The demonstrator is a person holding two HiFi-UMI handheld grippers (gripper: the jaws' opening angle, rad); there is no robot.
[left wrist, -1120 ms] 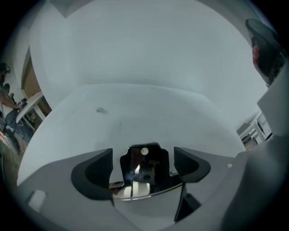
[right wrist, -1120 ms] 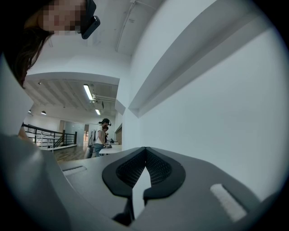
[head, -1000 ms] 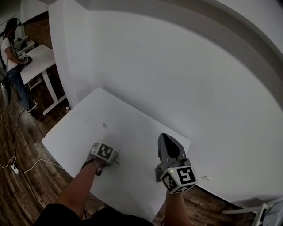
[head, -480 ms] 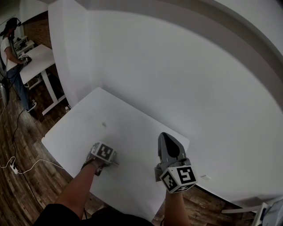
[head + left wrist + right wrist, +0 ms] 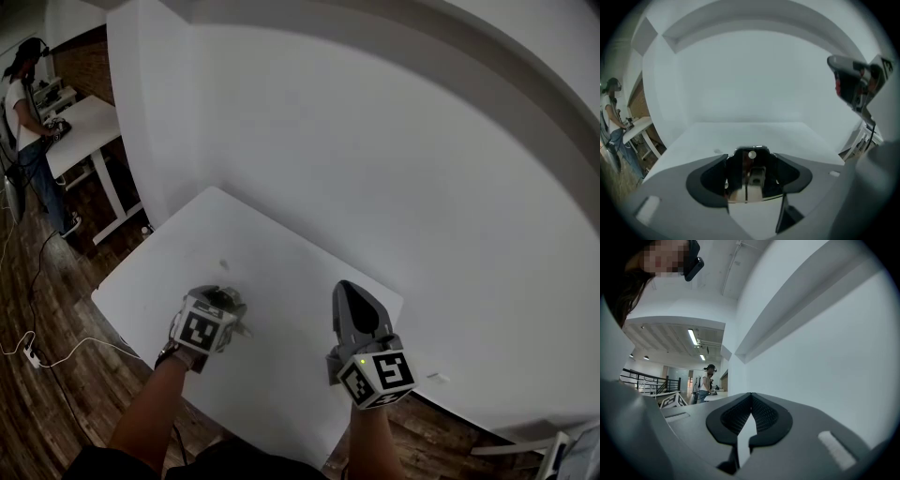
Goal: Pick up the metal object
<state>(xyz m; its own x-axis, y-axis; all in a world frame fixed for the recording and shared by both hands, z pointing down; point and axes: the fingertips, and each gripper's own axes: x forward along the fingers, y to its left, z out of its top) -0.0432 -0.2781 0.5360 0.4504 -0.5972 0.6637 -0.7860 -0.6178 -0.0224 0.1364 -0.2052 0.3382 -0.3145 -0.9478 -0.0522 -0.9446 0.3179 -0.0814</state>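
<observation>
A shiny, mirror-like metal object (image 5: 747,177) sits between the pads of my left gripper (image 5: 749,176), which is shut on it. In the head view the left gripper (image 5: 225,305) is held just above the white table (image 5: 281,262) near its front left, with its marker cube turned up toward the camera; the metal object is mostly hidden there. My right gripper (image 5: 352,298) hovers over the table's front right edge. Its jaws (image 5: 751,399) are shut with nothing between them, and they point up at the white wall.
A small dark mark (image 5: 223,265) lies on the table ahead of the left gripper. White walls close in behind and to the left of the table. A person (image 5: 21,84) stands at another white desk (image 5: 82,127) far left. A cable (image 5: 47,356) runs over the wood floor.
My left gripper has risen off the table, shifted slightly left and tilted, so its marker cube now faces the camera. The right gripper has stayed put.
</observation>
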